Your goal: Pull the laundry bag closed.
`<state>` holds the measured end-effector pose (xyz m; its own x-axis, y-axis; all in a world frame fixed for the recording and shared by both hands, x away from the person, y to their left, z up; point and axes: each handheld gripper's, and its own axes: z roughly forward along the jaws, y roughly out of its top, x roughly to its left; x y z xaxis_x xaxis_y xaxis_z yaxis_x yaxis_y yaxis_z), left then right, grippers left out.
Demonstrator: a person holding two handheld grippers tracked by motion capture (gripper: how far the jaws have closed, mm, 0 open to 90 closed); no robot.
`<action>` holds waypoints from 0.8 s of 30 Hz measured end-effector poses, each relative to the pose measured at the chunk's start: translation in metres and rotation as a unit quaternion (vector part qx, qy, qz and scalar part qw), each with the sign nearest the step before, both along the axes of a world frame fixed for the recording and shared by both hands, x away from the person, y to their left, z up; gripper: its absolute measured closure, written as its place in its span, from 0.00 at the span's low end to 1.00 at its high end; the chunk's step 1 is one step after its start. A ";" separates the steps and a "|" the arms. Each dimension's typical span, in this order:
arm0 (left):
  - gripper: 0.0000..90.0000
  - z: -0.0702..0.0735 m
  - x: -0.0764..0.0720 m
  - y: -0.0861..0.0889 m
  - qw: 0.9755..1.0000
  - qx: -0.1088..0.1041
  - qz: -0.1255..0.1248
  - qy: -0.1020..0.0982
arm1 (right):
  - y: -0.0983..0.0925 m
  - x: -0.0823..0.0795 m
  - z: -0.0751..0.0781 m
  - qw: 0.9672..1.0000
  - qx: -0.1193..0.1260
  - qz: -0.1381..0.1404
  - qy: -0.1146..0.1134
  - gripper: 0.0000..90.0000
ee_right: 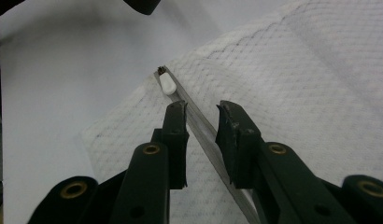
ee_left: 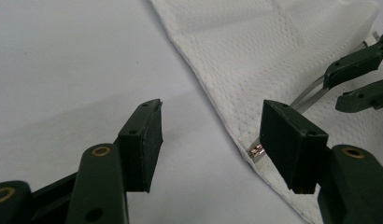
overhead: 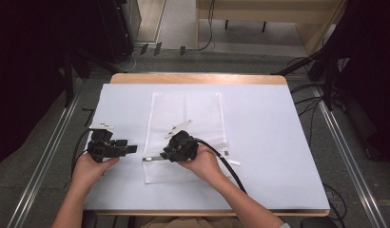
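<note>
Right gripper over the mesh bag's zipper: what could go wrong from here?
1. The right gripper straddles the zipper short of the white pull tab; closing here would likely pinch tape and mesh, not the tab.
2. The left gripper is open beside the mesh bag, not holding it; a zipper pull could drag the bag across the table.

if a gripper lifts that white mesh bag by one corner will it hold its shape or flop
The mesh bag would probably flop: it is thin netted fabric lying flat with creases. It is likely light. The zipper strip along one edge may hang stiffer than the cloth.
</note>
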<state>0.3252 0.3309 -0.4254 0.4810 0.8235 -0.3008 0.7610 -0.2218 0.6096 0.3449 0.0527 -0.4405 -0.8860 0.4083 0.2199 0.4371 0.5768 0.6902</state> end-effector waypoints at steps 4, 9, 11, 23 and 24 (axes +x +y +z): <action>0.44 0.000 0.000 0.001 1.000 0.000 0.000 0.000 | 0.009 -0.002 -0.004 1.000 0.000 0.007 0.008 0.83; 0.44 0.000 0.000 0.001 1.000 0.001 0.002 0.000 | 0.015 -0.002 -0.007 1.000 -0.001 0.014 0.011 0.85; 0.44 0.000 0.000 0.001 1.000 0.001 0.002 0.000 | 0.018 -0.003 -0.009 1.000 -0.002 0.015 0.016 0.86; 0.44 0.001 -0.002 0.001 1.000 -0.002 0.001 -0.001 | 0.032 -0.003 -0.020 0.999 -0.007 0.022 0.032 0.88; 0.44 0.001 -0.003 0.001 1.000 0.002 -0.002 -0.003 | 0.033 -0.003 -0.021 0.999 -0.012 0.022 0.035 0.88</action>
